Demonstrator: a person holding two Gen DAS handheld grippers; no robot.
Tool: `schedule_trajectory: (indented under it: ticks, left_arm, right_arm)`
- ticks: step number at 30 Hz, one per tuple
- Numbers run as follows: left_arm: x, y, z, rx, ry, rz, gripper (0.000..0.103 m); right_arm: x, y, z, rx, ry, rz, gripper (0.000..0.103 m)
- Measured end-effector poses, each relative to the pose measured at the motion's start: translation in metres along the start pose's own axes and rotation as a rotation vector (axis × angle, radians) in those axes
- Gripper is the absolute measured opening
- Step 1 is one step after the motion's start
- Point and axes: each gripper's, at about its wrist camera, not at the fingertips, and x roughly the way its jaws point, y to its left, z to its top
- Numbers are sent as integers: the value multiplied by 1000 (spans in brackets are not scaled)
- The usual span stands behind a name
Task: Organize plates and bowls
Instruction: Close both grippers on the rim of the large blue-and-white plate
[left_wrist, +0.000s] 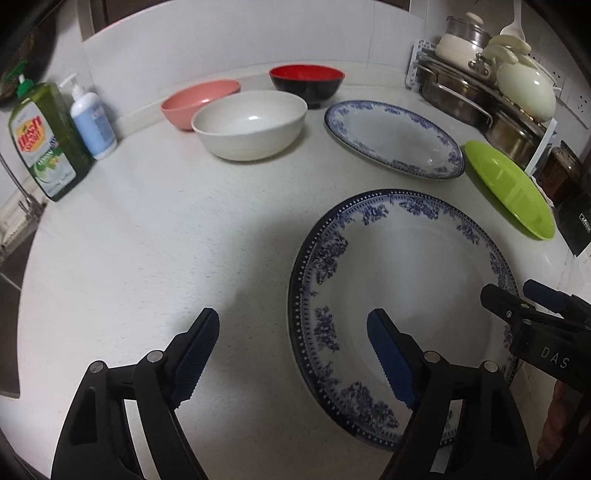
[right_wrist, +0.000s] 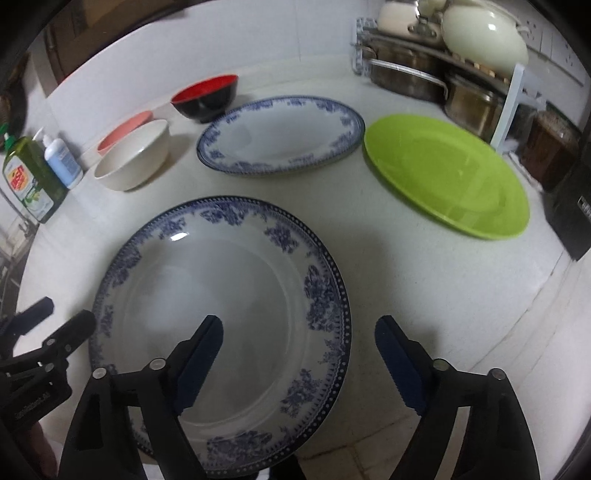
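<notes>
Two grippers, the left gripper (left_wrist: 291, 347) and the right gripper (right_wrist: 299, 354), are held wide and empty, each straddling an opposite rim of the near blue-patterned plate (right_wrist: 221, 306), which lies flat, face up, round and so without a long axis. It is judged stiff, glazed, slippery, fairly heavy and breakable, best taken at the rim from both sides. Beyond the fingertips an oval blue platter (right_wrist: 280, 136) lies with its long axis running left to right, the lighter-looking green plate (right_wrist: 447, 177) beside it, and three bowls farther left.
</notes>
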Motion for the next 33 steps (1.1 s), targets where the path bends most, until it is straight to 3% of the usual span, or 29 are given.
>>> schedule_trajectory:
  ticks: [14, 17, 23, 33]
  left_arm:
    - [24, -3, 13, -6, 82, -69, 55]
    - [29, -4, 14, -7, 107, -78, 45]
    - [31, -7, 15, 19, 104, -72, 41]
    - [29, -5, 16, 31, 102, -65, 38]
  right_arm:
    - [18, -3, 11, 12, 59, 8, 60]
    - [19, -4, 14, 12, 73, 4, 54]
    - [20, -4, 18, -14, 85, -27, 43]
    - [20, -4, 20, -29, 95, -40, 39]
